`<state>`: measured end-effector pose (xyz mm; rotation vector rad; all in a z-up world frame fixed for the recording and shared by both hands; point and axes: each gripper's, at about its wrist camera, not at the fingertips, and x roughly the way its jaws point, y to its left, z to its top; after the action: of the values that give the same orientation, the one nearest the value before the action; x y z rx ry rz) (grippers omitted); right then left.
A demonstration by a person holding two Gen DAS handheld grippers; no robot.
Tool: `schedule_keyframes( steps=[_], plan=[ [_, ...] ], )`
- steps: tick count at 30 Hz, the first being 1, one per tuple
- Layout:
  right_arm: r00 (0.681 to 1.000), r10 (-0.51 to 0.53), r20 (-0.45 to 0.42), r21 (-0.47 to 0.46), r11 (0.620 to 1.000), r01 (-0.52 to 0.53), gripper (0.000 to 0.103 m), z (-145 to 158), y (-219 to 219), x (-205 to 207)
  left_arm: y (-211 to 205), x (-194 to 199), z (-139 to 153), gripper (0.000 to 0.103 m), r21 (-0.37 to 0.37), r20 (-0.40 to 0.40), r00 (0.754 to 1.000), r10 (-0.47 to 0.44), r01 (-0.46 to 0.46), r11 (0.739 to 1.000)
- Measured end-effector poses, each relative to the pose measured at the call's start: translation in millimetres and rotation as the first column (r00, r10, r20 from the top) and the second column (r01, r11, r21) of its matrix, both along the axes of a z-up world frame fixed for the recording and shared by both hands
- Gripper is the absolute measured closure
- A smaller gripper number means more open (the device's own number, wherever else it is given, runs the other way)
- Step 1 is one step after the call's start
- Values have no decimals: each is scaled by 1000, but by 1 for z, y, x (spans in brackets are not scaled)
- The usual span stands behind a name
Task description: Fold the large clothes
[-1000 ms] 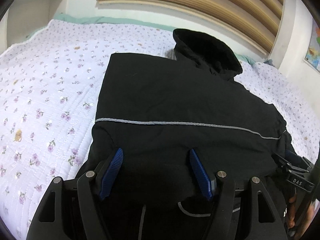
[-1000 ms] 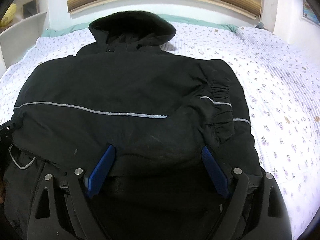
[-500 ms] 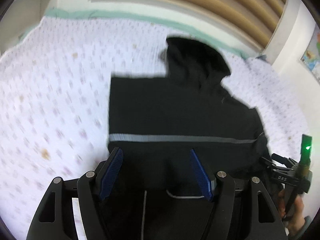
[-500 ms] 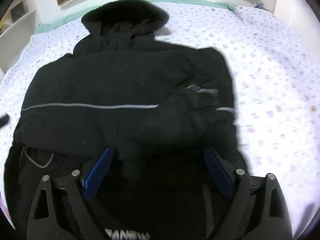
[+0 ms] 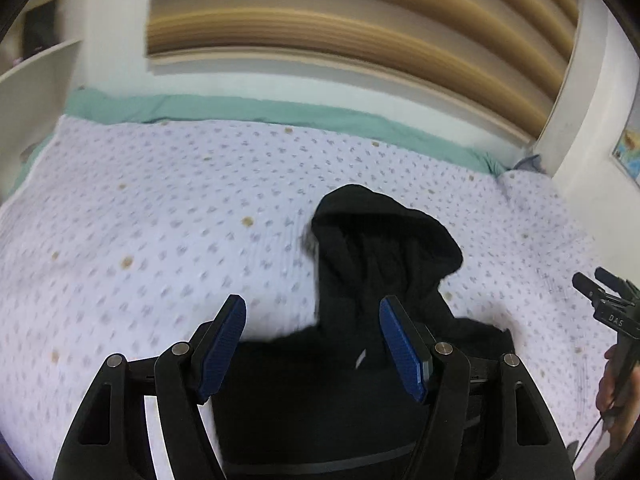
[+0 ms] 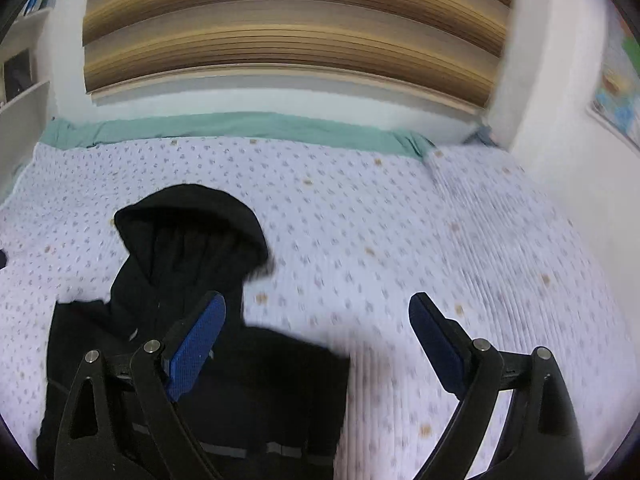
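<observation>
the left tool (image 5: pixel 312 344) is hovering with its jaws spread wide and gripping nothing; the right tool (image 6: pixel 316 344) is likewise gaping and empty. beneath both, the black hooded jacket (image 5: pixel 360 380) is lying on the bed (image 5: pixel 160 220), its hood (image 6: pixel 188 224) pointing toward the striped blind (image 6: pixel 280 40)

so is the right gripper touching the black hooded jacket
Cannot tell. In the right wrist view the open right gripper overlaps the black hooded jacket, but blur hides any contact or gap.
</observation>
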<state>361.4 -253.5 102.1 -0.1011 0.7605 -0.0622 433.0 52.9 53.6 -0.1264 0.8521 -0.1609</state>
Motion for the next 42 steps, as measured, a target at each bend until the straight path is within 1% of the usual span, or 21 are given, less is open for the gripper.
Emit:
schedule_keyframes(
  steps=[5,9,13,16,17,18,19,20,21,22,24,26,28,31,33,34,36,37,39,41,42],
  plan=[
    [995,47,-92,81,996,-40,9,-45,15,78,-23,81,-45,32,-25,-70,997,-15,13,1000],
    [979,60,-192,160,987,-29,9,-105,21,141,-33,137,-96,32,-11,-145,989,-5,3,1000],
    [967,57,-249,207,978,-4,9,-146,23,172,-36,174,-130,32,-36,-189,982,3,-10,999],
    [956,54,-287,251,968,21,12,-171,21,194,-36,193,-148,33,-25,-211,977,32,-38,999],
    [950,61,-306,282,959,30,18,-179,19,199,-34,197,-153,37,-26,-217,975,37,-44,999],
    [939,69,-338,314,948,44,26,-190,17,207,-32,201,-158,62,-26,-222,974,40,-46,999],
    [929,75,-362,329,943,52,33,-198,16,213,-31,206,-162,78,-26,-230,973,26,-33,999],
    [919,75,-387,333,941,63,65,-205,12,218,-27,210,-165,88,-34,-242,970,17,-26,999],
    [921,67,-384,337,939,72,91,-204,6,219,-19,212,-165,88,-49,-242,970,30,-43,998],
    [929,65,-364,364,928,77,91,-198,-1,217,-4,209,-159,88,-112,-242,970,31,-60,992],
    [956,71,-284,417,907,57,91,-172,-13,201,9,193,-141,88,-213,-217,976,-14,-33,977],
    [971,76,-228,372,928,15,91,-152,-9,180,9,174,-122,87,-208,-175,983,-53,16,978],
    [975,72,-210,341,940,4,91,-149,-3,163,8,163,-119,85,-181,-172,983,-61,29,983],
    [959,63,-276,339,940,36,92,-180,-2,170,12,176,-159,84,-167,-269,962,-33,-13,986],
    [932,63,-356,326,943,60,92,-212,2,179,11,191,-201,79,-144,-367,930,-29,-26,989],
    [918,74,-390,327,943,63,91,-227,3,182,11,194,-223,77,-159,-375,926,-50,-11,987],
    [915,81,-396,335,940,61,91,-235,2,183,22,191,-228,76,-246,-335,941,-54,-32,969],
    [914,86,-396,340,939,59,89,-234,1,182,31,190,-228,76,-307,-337,940,-54,-56,950],
    [913,90,-397,329,943,51,73,-230,-3,179,41,187,-226,74,-377,-342,938,-62,-77,923],
    [912,108,-396,322,946,27,62,-223,-8,173,42,178,-211,69,-359,-328,941,-81,-46,932],
    [912,119,-391,327,945,16,57,-218,-14,167,41,172,-204,63,-330,-317,945,-85,-26,944]
  ],
)
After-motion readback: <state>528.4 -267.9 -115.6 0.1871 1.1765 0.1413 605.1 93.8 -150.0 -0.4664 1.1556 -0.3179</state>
